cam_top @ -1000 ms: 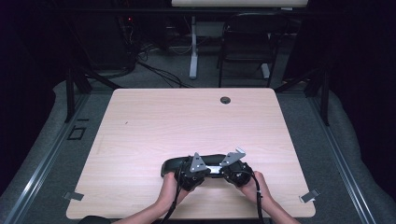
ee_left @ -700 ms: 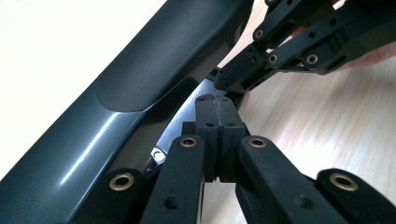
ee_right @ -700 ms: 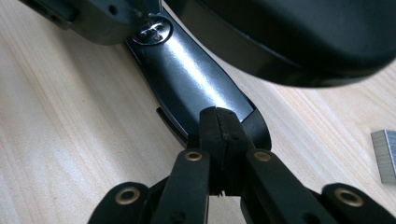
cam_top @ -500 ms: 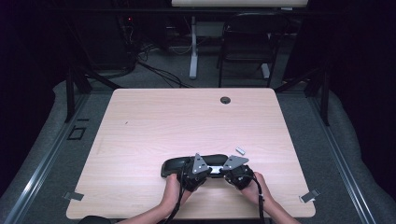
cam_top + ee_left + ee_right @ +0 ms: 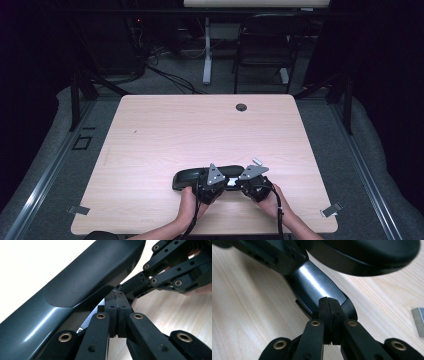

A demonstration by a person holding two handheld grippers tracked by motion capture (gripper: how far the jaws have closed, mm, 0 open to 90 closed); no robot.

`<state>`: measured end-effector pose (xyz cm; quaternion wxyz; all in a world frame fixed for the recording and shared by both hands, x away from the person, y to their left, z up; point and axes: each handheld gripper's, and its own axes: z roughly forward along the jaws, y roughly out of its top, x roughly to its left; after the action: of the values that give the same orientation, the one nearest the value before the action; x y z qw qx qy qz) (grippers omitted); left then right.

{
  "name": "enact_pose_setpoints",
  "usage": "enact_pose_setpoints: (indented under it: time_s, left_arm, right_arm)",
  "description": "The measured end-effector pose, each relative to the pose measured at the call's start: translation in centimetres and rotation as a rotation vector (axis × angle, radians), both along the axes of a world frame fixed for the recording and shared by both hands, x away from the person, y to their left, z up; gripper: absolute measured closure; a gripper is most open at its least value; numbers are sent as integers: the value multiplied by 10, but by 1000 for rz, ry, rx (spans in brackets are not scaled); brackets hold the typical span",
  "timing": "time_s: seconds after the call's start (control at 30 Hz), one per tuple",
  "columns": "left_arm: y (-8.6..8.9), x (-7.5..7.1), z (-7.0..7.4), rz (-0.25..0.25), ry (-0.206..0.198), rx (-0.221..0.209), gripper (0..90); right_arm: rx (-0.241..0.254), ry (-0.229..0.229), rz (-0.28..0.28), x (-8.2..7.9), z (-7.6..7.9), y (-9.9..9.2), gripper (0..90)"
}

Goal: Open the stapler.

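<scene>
Both grippers crowd the black stapler [image 5: 200, 176] at the table's [image 5: 165, 135] near edge; left gripper [image 5: 117, 296] and right gripper [image 5: 329, 302] each have jaws pressed together against it, strip of staples [image 5: 419, 320] lying beside, loading seemingly undone

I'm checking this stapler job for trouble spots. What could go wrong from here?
The left gripper and right gripper, jaws pressed together, press against the glossy black stapler; they could slip off its smooth curved surface. The loose strip of staples lies close beside the work and could get knocked along the table.
</scene>
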<state>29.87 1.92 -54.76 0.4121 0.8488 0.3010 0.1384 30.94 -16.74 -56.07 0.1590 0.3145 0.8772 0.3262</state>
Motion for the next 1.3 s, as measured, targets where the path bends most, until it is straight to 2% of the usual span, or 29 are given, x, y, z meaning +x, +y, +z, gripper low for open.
enact_pose_setpoints:
  time_s: [0.03, 0.13, 0.23, 0.43, 0.53, 0.7, 0.83, 0.93, 1.03, 1.17, 1.3]
  left_arm:
    - [-3, 0, -1, 6, -7, -16, 900]
    - [-7, -1, -2, 9, -20, -17, 900]
    - [-8, -1, -3, 13, -21, -19, 900]
    - [-9, 0, -3, 13, -15, -26, 900]
    - [-8, 0, 1, 16, -40, -30, 900]
    - [-7, 1, 4, 21, -44, -41, 900]
    - [-6, 0, 5, 25, -50, -46, 900]
    - [-6, -1, 6, 27, -58, -46, 900]
    - [-5, -2, 8, 35, -84, -47, 900]
    - [-4, -5, 14, 34, -141, -53, 900]
    - [-3, -6, 18, 34, -148, -66, 900]
  right_arm:
    - [6, 7, -5, 1, 0, -1, 900]
    - [11, 13, -9, 1, 0, -1, 900]
    - [28, 18, -18, 1, -1, -1, 900]
    - [30, 27, -31, 1, 0, 0, 900]
    - [40, 39, -50, 2, 0, 0, 900]
    - [36, 45, -55, 2, 0, 0, 900]
    - [15, 43, -47, 2, 1, 0, 900]
    - [33, 44, -55, 2, 0, 1, 900]
    - [26, 44, -52, 2, 1, 1, 900]
    - [26, 43, -54, 2, 1, 1, 900]
    - [24, 46, -50, 3, 1, 1, 900]
